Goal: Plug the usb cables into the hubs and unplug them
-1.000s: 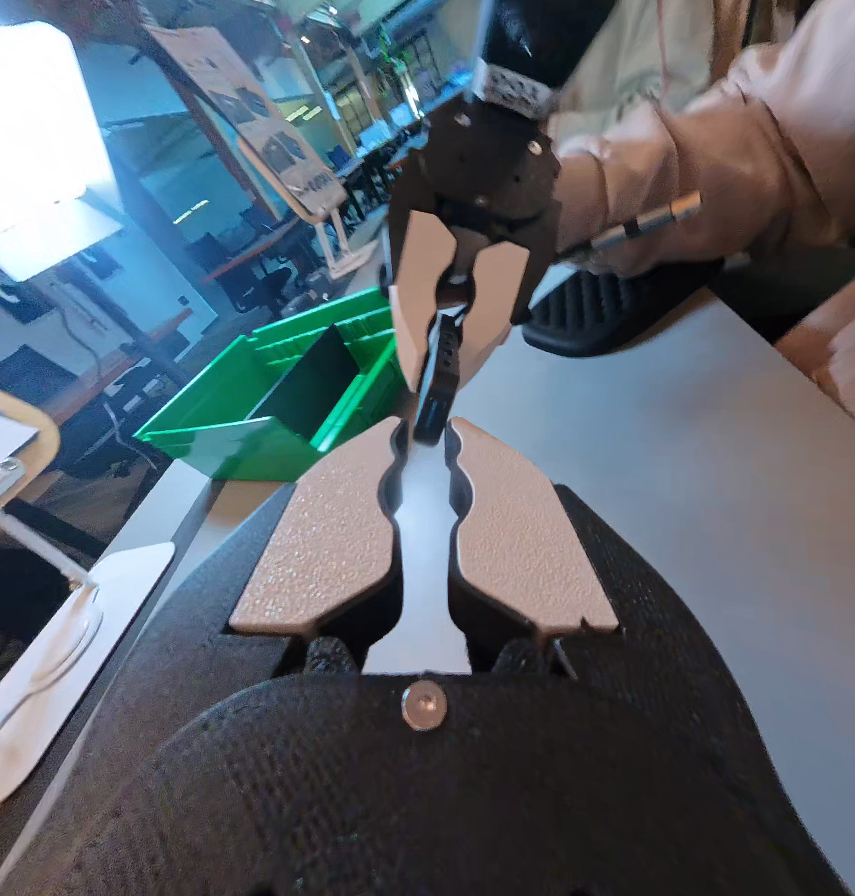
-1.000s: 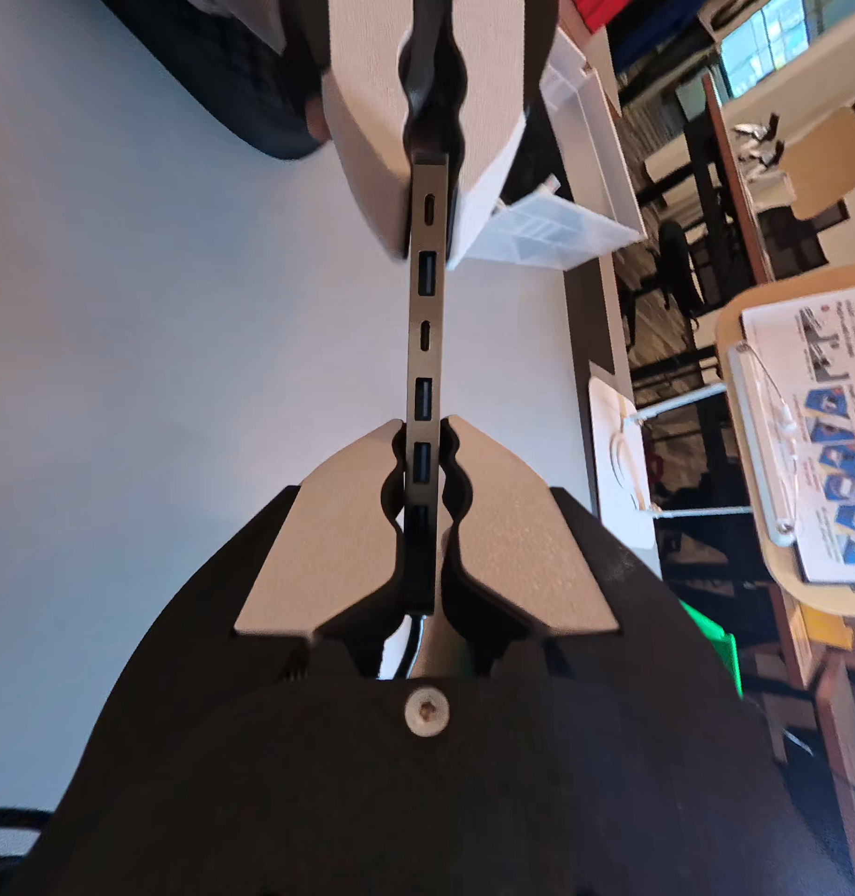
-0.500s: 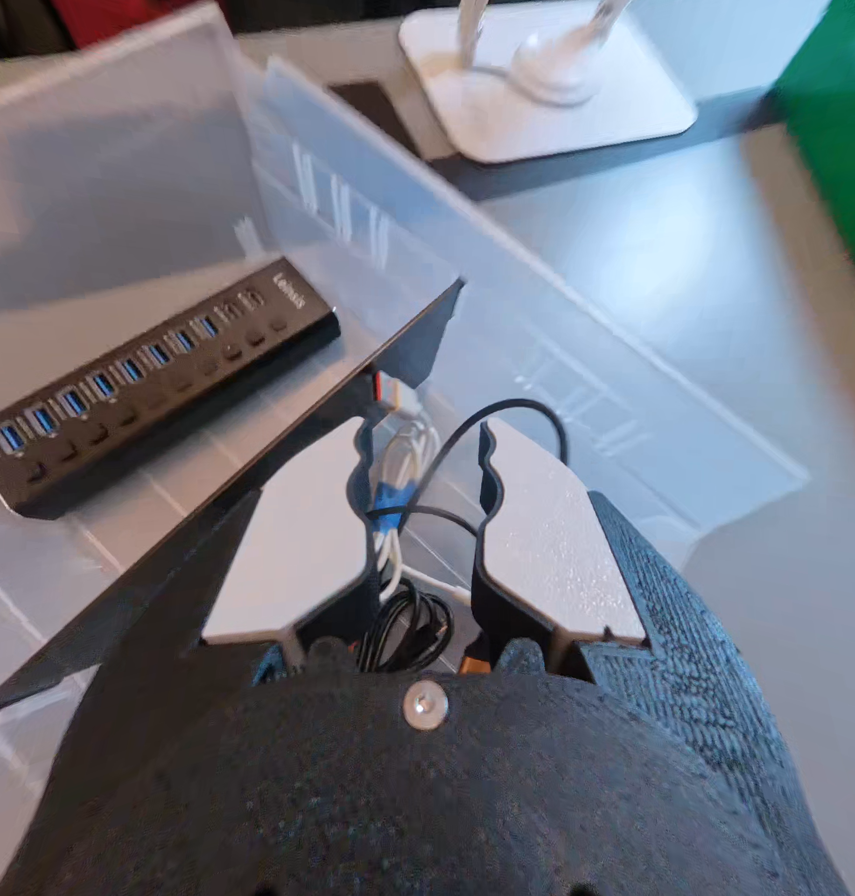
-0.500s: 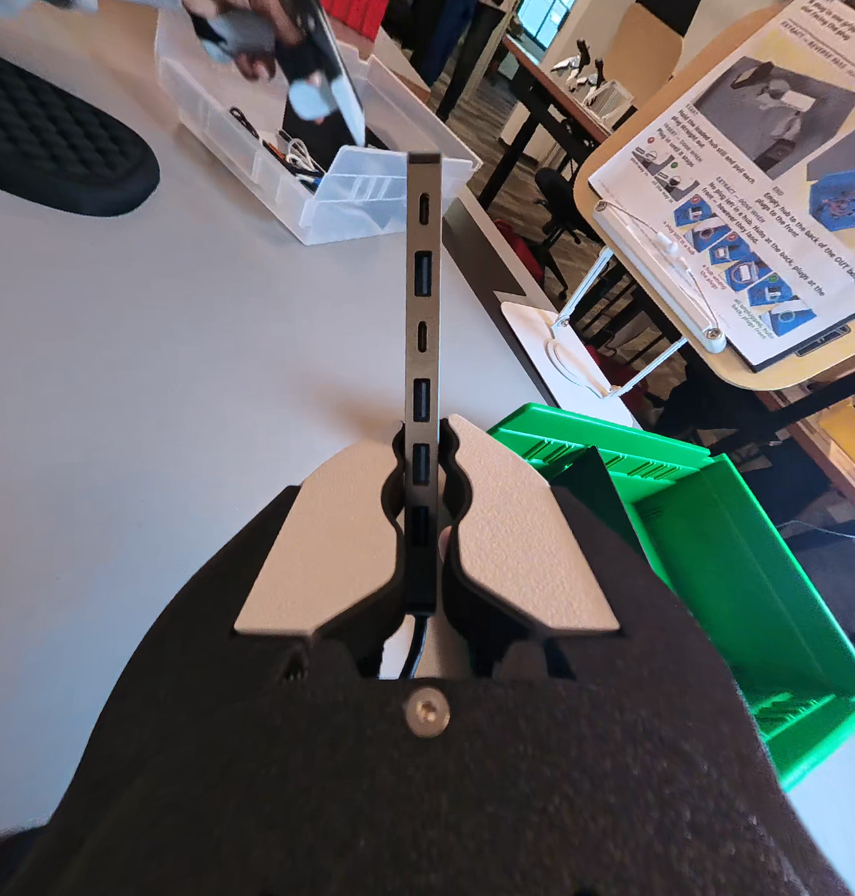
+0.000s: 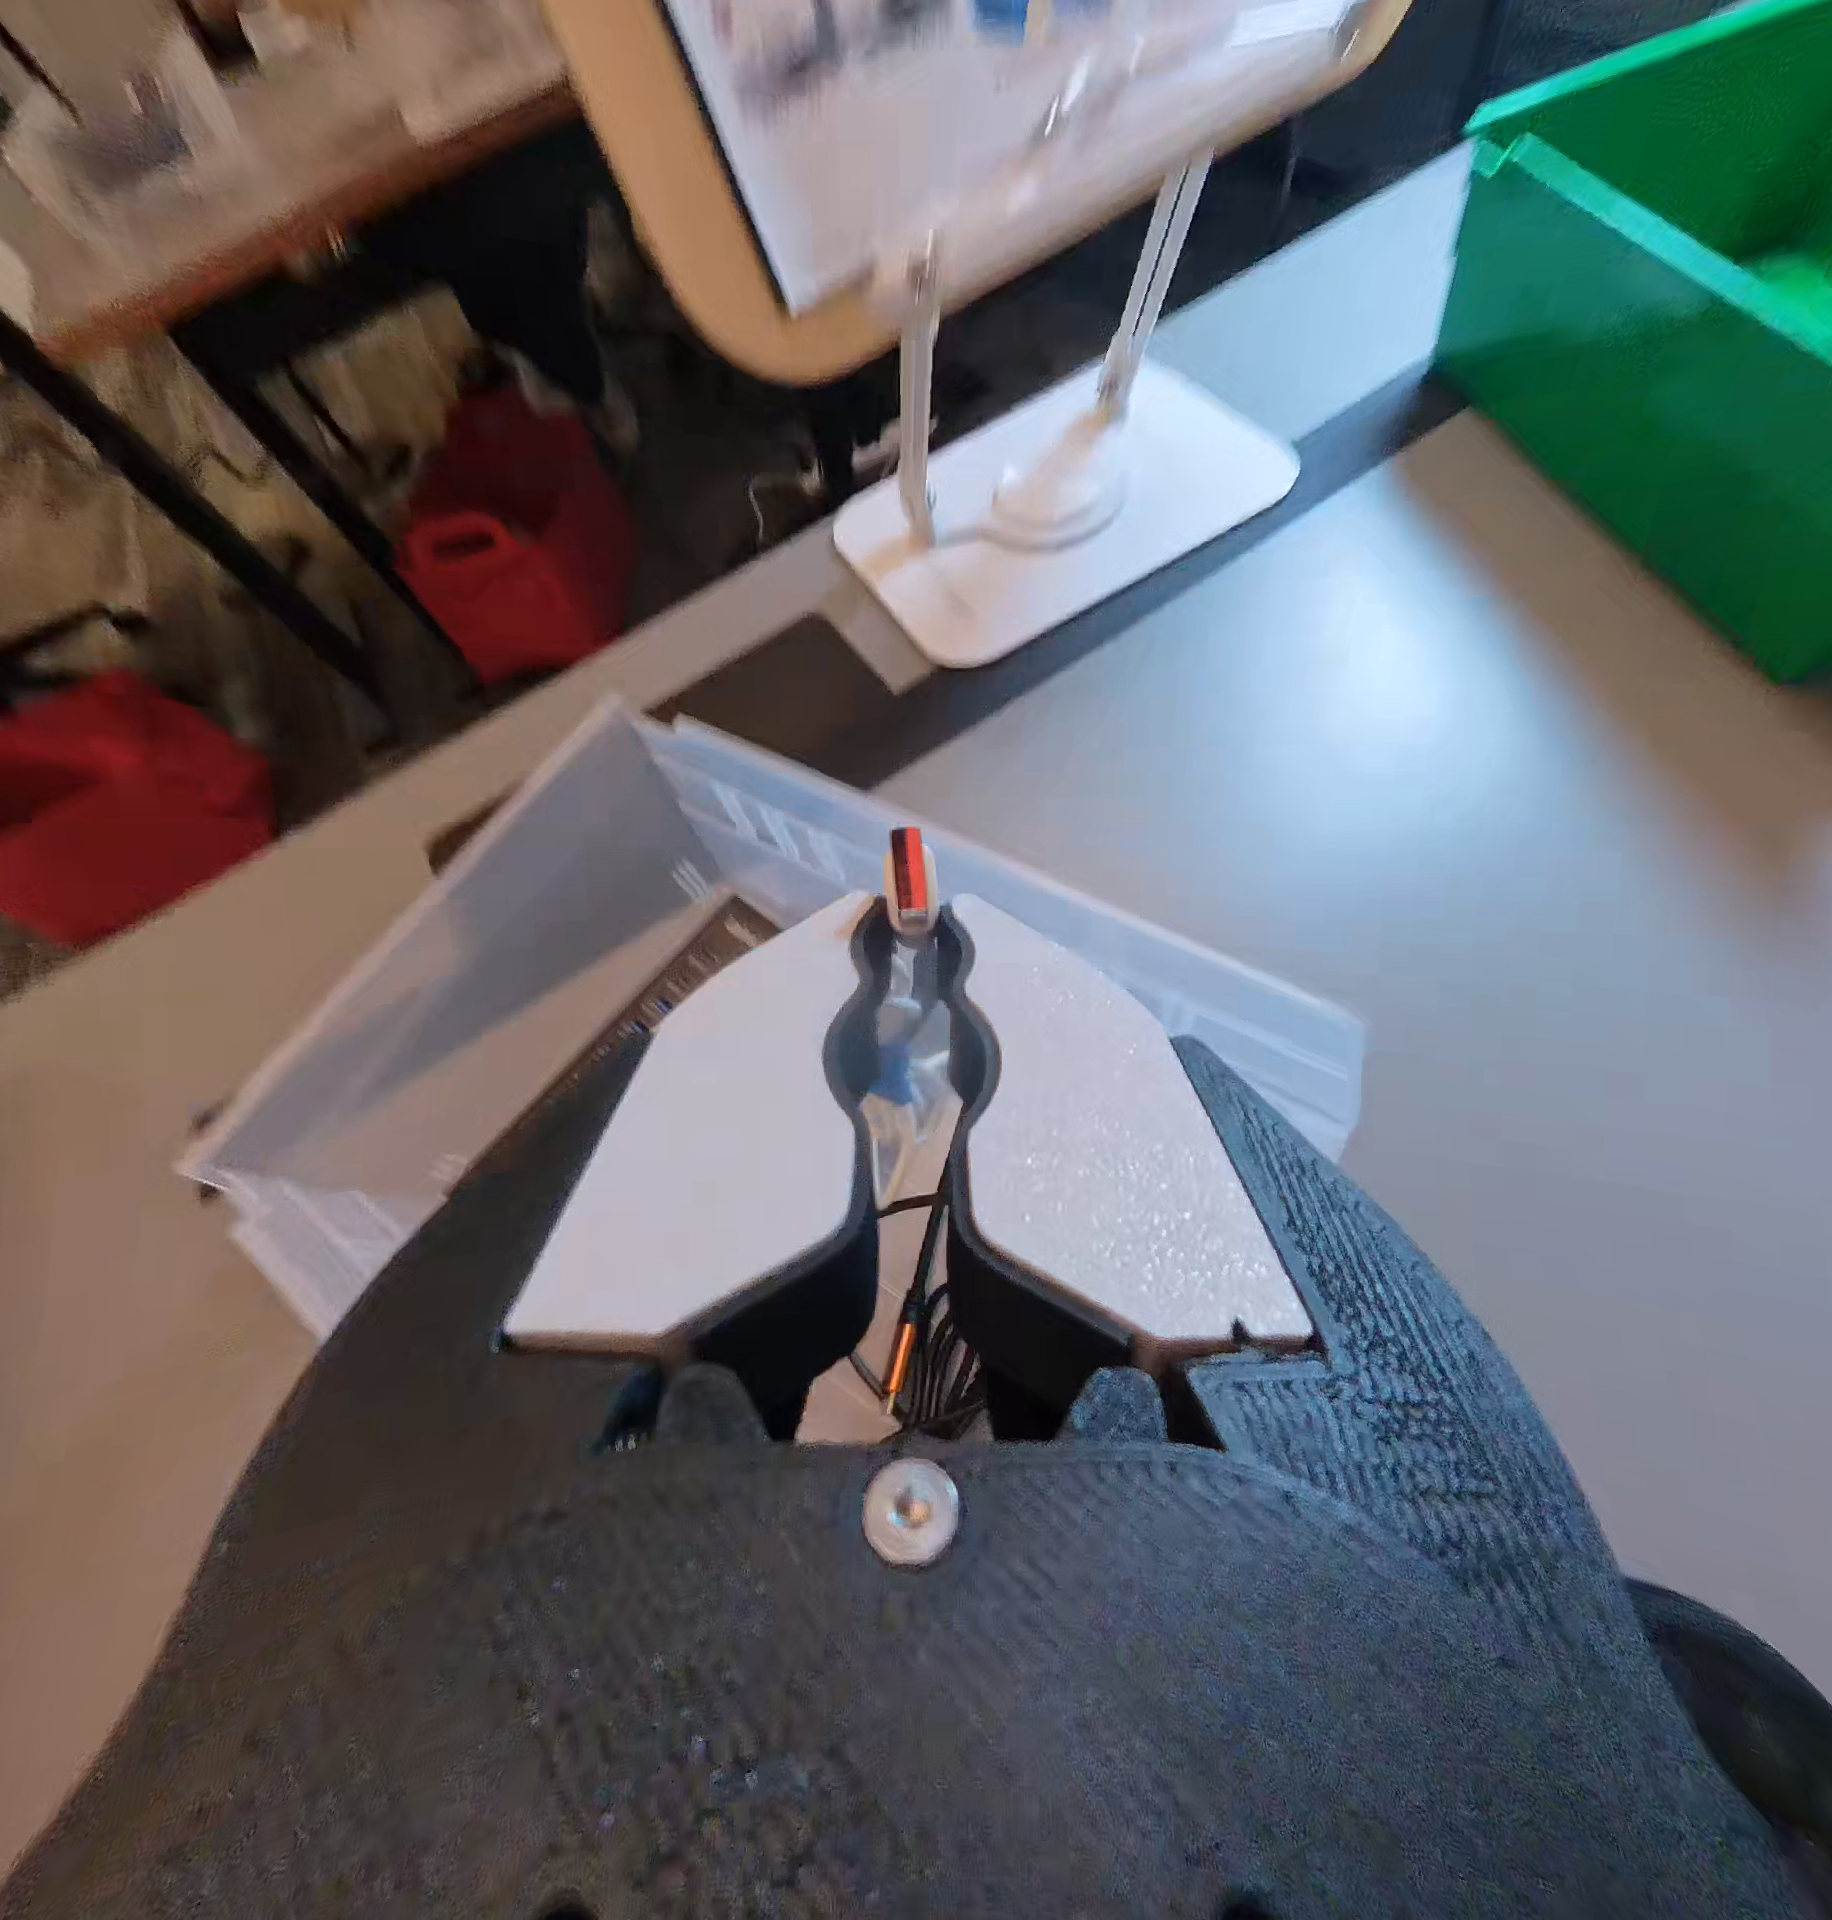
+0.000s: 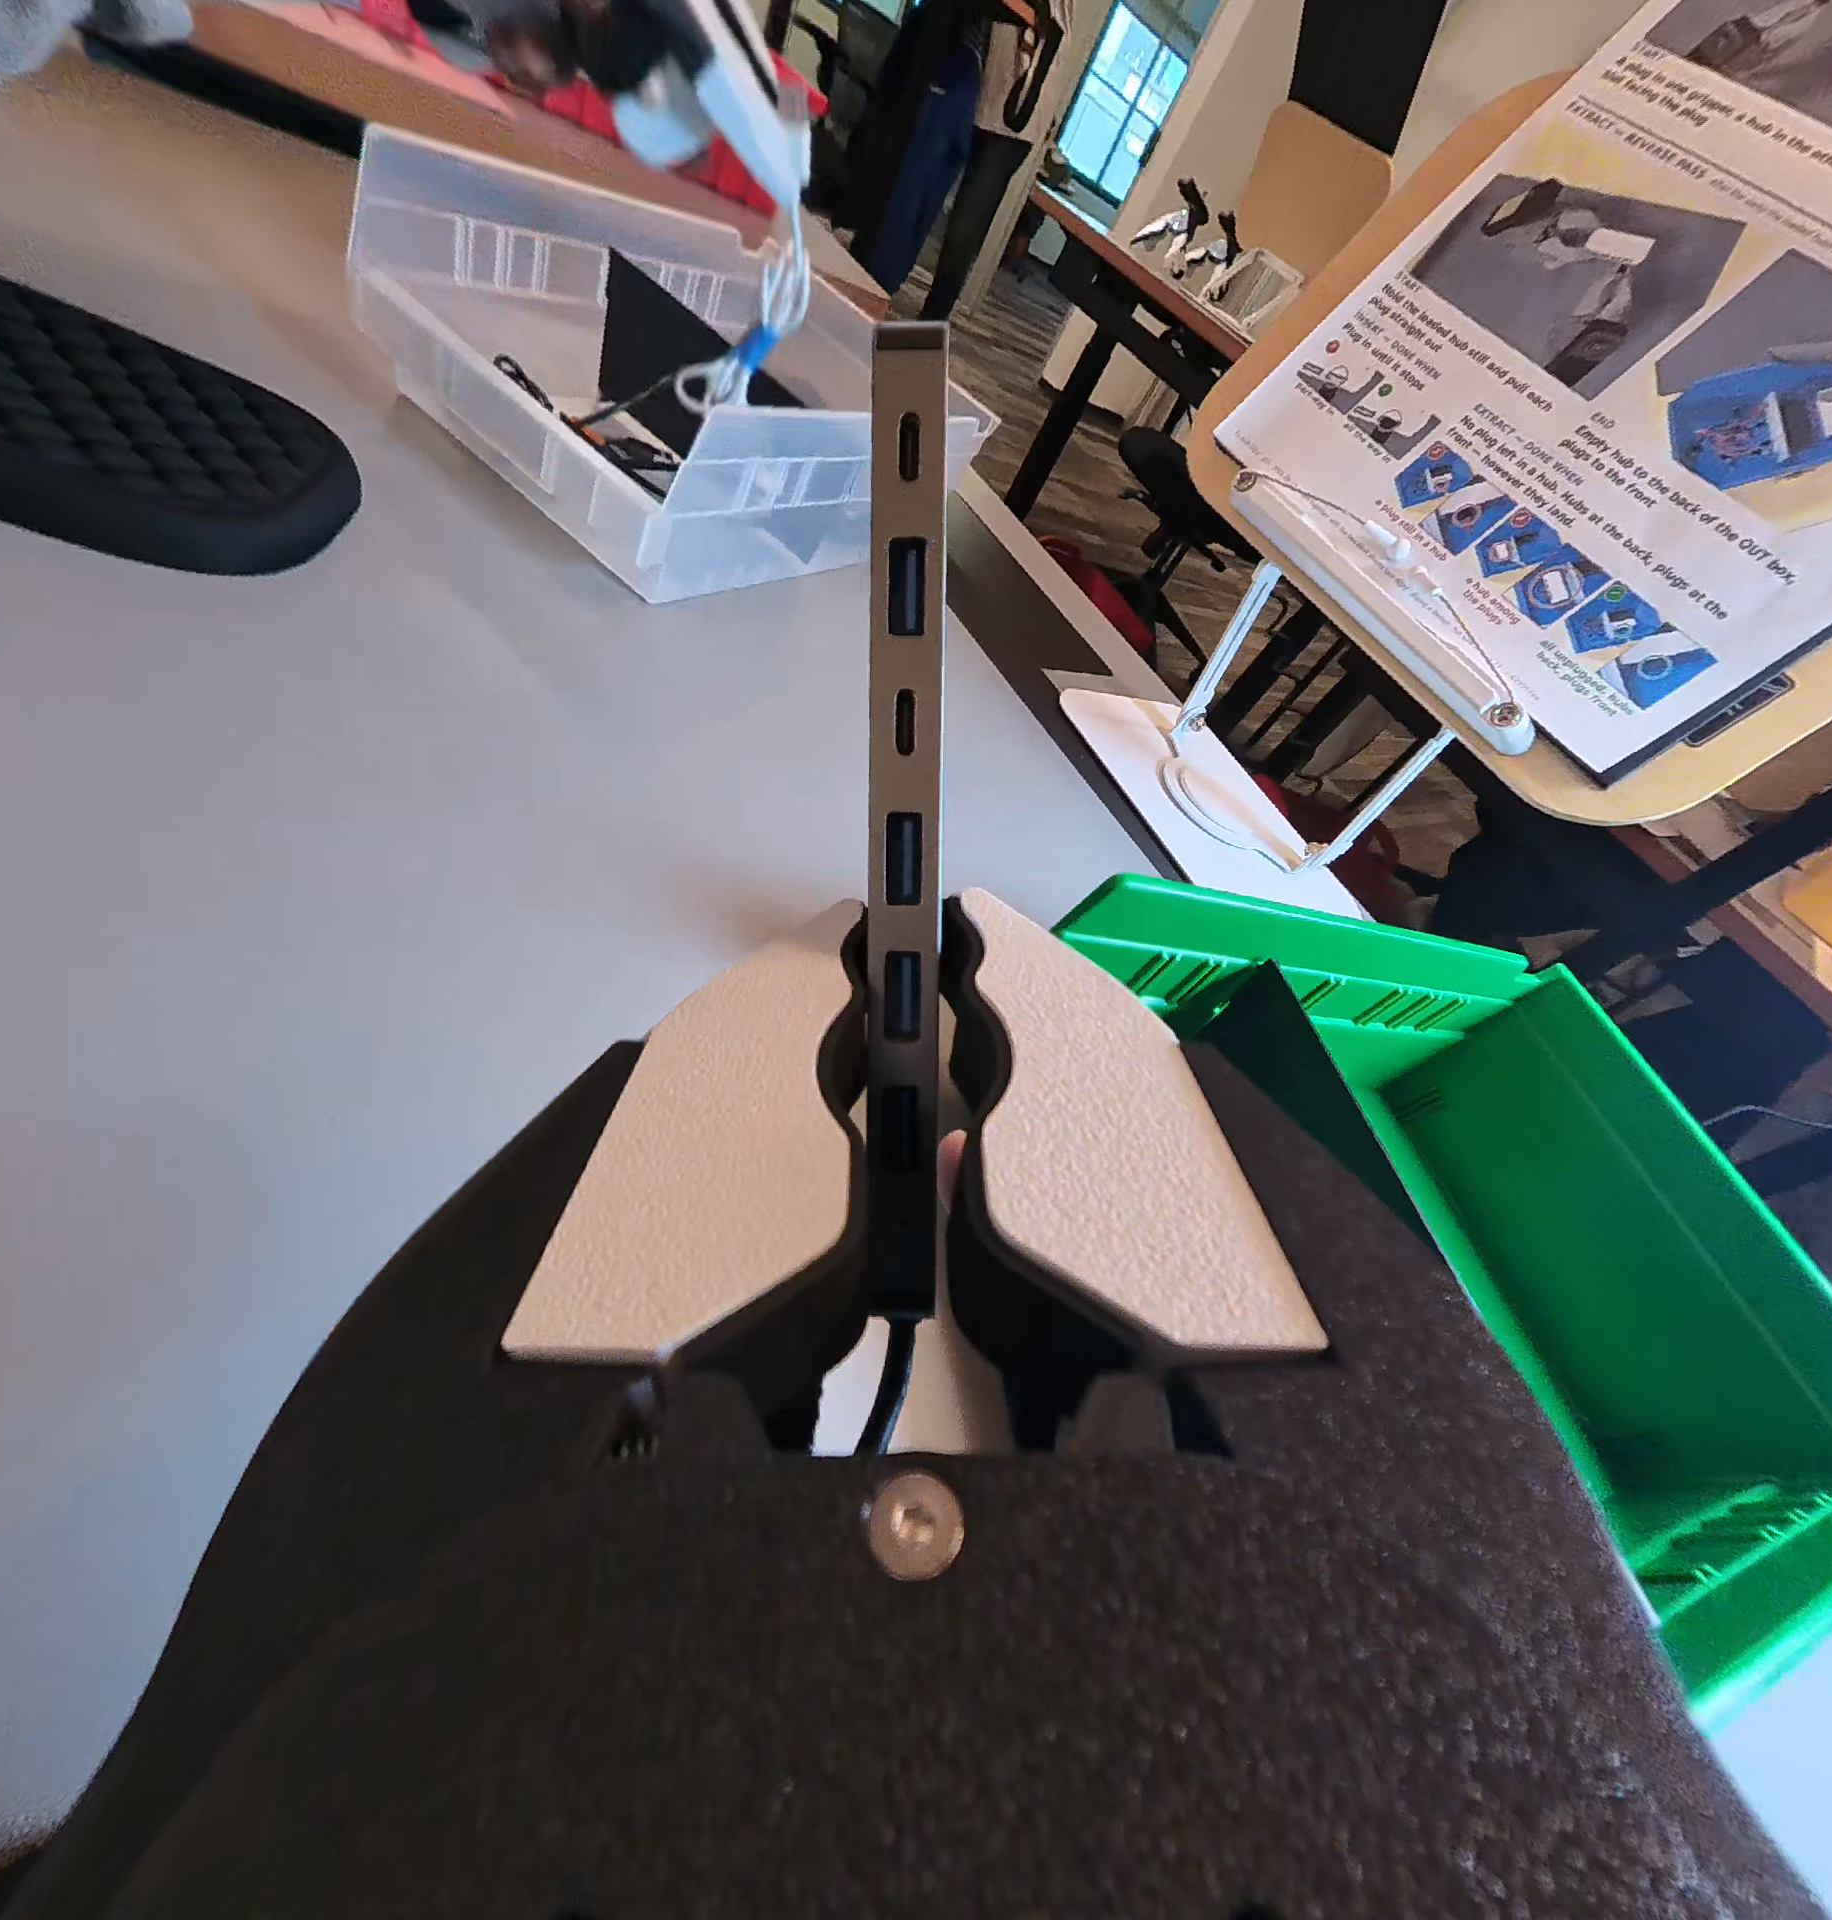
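Left tongs [image 5: 910, 914]: pinched on white USB plug [image 5: 909, 875], red-tipped end poking past the tips, above clear bin [image 5: 1151, 961]; white cable [image 6: 777, 301] dangles into it.
Right tongs [image 6: 907, 914]: clamped on grey hub [image 6: 906, 665], upright, ports facing camera.
Desk [image 5: 1463, 883]: green bin [image 6: 1514, 1195] to the right.

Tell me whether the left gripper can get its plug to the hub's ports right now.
Probably yes: the left gripper holds the USB plug tip-forward, and the hub juts from the right gripper with open ports.
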{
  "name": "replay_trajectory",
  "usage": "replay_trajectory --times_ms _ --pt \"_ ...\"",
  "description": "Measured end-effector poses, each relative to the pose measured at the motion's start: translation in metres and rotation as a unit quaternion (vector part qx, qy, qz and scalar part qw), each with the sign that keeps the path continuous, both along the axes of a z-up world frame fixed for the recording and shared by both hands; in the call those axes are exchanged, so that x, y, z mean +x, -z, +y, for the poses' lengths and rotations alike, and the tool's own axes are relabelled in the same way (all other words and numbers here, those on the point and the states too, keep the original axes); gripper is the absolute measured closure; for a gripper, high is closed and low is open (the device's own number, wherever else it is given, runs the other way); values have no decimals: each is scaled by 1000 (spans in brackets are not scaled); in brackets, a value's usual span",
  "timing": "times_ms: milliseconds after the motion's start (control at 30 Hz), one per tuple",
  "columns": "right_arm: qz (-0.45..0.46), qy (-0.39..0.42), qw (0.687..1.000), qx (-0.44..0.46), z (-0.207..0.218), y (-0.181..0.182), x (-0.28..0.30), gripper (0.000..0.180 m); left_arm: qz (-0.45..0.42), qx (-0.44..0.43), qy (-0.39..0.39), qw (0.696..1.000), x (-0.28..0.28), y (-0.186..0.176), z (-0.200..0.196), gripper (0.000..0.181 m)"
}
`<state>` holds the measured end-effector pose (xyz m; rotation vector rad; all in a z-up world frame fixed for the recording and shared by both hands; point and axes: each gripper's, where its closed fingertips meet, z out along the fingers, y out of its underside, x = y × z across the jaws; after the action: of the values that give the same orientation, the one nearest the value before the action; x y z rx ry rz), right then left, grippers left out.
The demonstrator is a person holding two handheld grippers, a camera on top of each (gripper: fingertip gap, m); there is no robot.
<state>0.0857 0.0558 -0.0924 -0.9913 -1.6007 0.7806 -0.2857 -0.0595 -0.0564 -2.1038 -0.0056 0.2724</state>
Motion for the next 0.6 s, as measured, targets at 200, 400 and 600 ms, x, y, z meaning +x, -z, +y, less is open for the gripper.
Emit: replay_trajectory --times_ms 200,400,600 --pt "9 8 1000 3 3 -4 1 168 51 3 180 982 84 -84 -33 172" --pt "18 -24 999 24 -5 -2 2 169 -81 -163 475 861 219 -10 -70 172" --pt "5 -52 992 117 -17 16 0 168 -190 -255 575 754 290 99 -49 172"
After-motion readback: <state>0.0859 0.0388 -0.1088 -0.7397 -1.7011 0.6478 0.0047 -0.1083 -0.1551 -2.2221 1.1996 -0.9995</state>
